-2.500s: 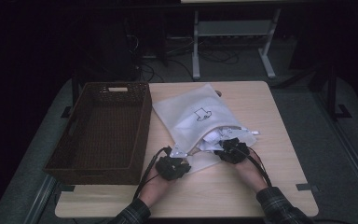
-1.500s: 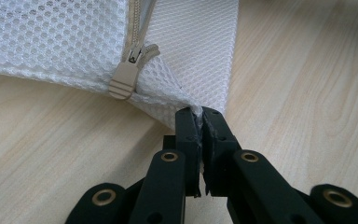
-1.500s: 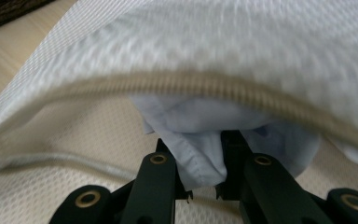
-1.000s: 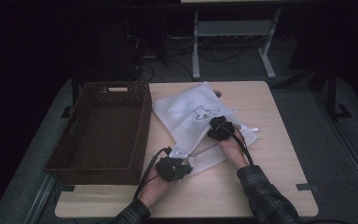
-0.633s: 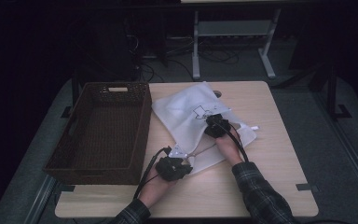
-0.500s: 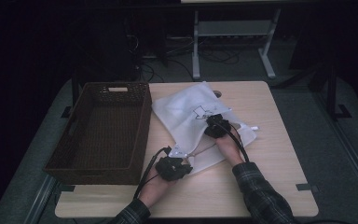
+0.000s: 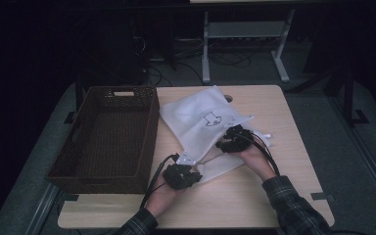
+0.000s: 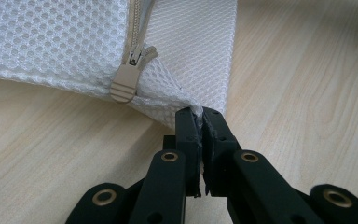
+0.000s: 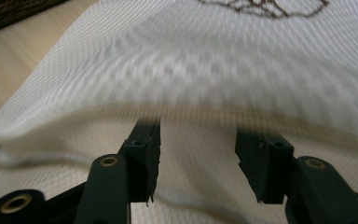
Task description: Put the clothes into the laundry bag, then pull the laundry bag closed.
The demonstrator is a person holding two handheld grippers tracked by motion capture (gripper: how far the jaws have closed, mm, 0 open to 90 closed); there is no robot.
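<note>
High view: white mesh laundry bag (image 7: 200, 125) lying flat near the middle of the wooden table (image 7: 284, 196), just right of the brown wicker basket (image 7: 110, 137), a small dark outline drawing printed on its upper face. Left gripper (image 7: 183, 172) at the bag's near corner, right gripper (image 7: 229, 142) at the bag's right edge, tips under the raised top layer. Looks light, limp and floppy, likely to sag and fold wherever unsupported; best taken at a seam, a corner or the zipper end, not mid-panel, where thin mesh would slide and bunch. Left gripper view: jaws pressed together on the very tip of the bag's corner (image 8: 196, 112), a sliver of white fabric pinched between the pads. Just beside that corner, a beige zipper pull (image 8: 125, 84) on honeycomb mesh, a finer, denser weave on the layer behind. Firm hold, though on little cloth, so a hard tug could slip it out. Right gripper view: jaws (image 9: 198, 163) standing apart, just been opening, nothing pinched between them; blurred mesh arching above the tips, more white fabric beneath, dark printed lines at the top. Fabric apparently snag-prone and soft rather than fragile.
</note>
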